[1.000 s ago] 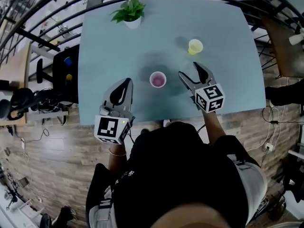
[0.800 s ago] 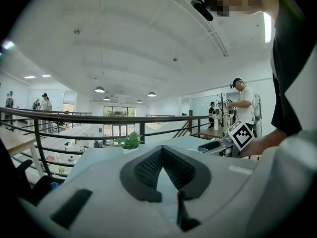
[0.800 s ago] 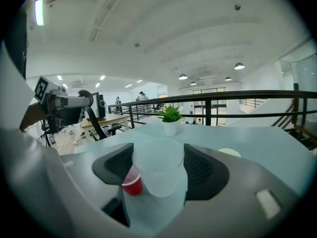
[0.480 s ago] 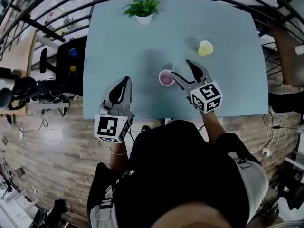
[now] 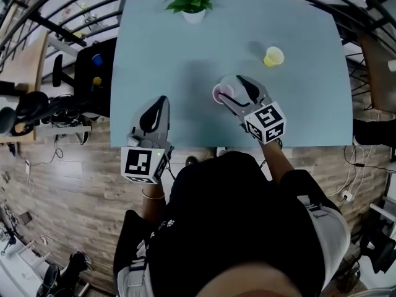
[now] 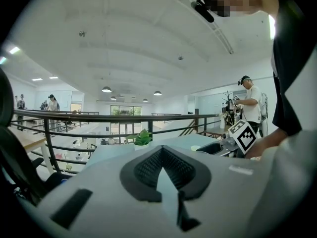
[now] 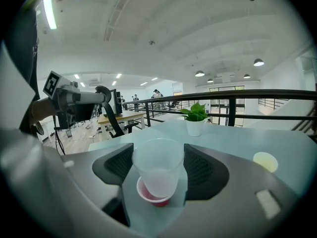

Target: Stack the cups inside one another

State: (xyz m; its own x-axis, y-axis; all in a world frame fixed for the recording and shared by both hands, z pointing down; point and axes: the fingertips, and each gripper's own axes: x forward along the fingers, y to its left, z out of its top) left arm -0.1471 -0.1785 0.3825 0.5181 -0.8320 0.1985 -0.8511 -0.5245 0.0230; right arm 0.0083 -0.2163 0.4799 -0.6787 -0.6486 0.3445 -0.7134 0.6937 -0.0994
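Grips a translucent plastic cup (image 7: 158, 168) in the right hand-held gripper (image 5: 230, 90), now swung across the pale blue table (image 5: 179, 60) to just over the small pink cup (image 7: 154, 197), ready for nesting; keeps the left gripper (image 5: 158, 104) closed, empty, with the yellow cup (image 5: 273, 55) well apart.

Table (image 5: 161, 60) left of the pink cup (image 5: 217, 95) is open; plant (image 5: 193, 2) blocks the far edge, yellow cup (image 5: 273, 56) the far right.
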